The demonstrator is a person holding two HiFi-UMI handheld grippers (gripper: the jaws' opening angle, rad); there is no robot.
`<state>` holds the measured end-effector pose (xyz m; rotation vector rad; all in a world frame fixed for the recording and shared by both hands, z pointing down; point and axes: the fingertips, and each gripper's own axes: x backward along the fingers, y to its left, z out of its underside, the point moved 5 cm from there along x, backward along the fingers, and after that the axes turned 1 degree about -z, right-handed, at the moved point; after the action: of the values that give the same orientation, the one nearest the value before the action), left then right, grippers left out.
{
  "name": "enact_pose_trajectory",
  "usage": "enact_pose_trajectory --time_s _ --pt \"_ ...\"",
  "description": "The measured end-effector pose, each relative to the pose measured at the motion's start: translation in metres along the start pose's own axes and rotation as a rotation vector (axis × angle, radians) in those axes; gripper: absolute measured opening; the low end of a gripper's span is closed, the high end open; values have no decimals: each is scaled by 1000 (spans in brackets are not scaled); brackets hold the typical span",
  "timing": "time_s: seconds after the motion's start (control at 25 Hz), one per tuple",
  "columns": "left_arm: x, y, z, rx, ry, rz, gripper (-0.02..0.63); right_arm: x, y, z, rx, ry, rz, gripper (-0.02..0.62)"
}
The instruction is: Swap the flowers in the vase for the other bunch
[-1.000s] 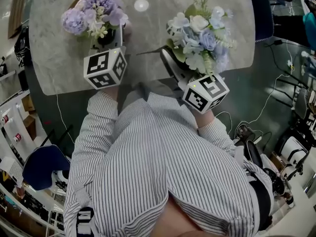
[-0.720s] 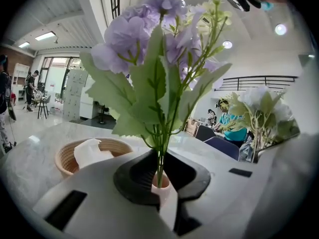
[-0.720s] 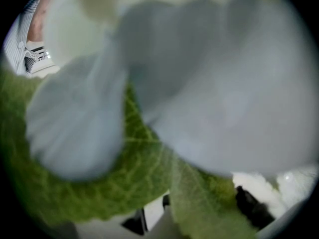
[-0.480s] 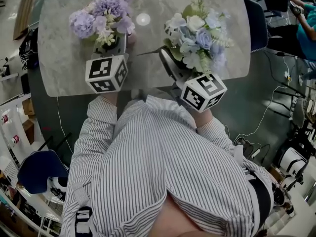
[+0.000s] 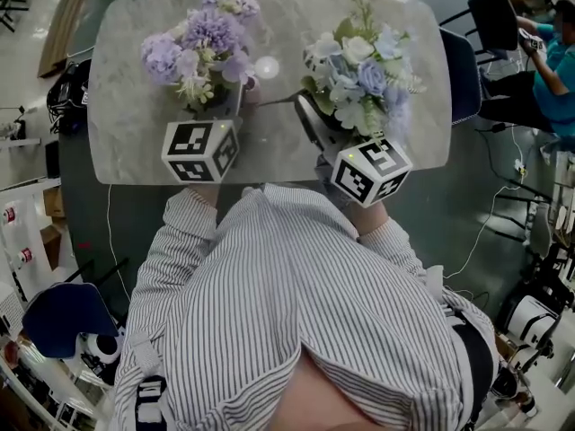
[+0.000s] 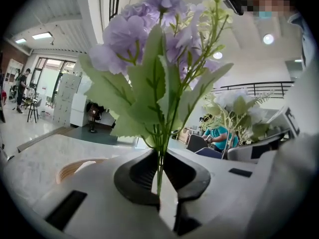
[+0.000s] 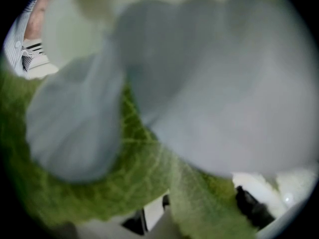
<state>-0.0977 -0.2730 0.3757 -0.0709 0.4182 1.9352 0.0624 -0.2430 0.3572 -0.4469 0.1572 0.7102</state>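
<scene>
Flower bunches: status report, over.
Left gripper shut on purple bunch stems. Right gripper shut on blue-white bunch, its view smothered by petals. Both bunches over table, apart. No obstruction seen.

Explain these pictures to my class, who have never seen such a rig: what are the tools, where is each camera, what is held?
No robot here: a person in a striped shirt holds a two-jaw gripper in each hand. The head view looks down from their head onto a grey table. The other two cameras ride on the grippers, looking along the jaws. The left gripper is shut on the stems of the purple bunch; the right gripper carries the blue and white bunch, whose petals and leaf fill its view.
</scene>
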Motion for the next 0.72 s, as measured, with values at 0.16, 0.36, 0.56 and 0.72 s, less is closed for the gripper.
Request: enact_pose_trajectory --time_s 0.16,0.36,0.56,0.72 --pt "7 2 -14 13 -40 8 43 -5 1 -13 27 -19 1 37" --pt "22 9 -28 57 -95 8 44 -10 5 -24 64 -37 -2 37" --pt "38 3 -38 47 -129 -25 44 -7 2 -31 93 -43 -18 37" --pt "47 7 -39 61 -140 -43 44 -18 -2 -32 105 -25 -29 37"
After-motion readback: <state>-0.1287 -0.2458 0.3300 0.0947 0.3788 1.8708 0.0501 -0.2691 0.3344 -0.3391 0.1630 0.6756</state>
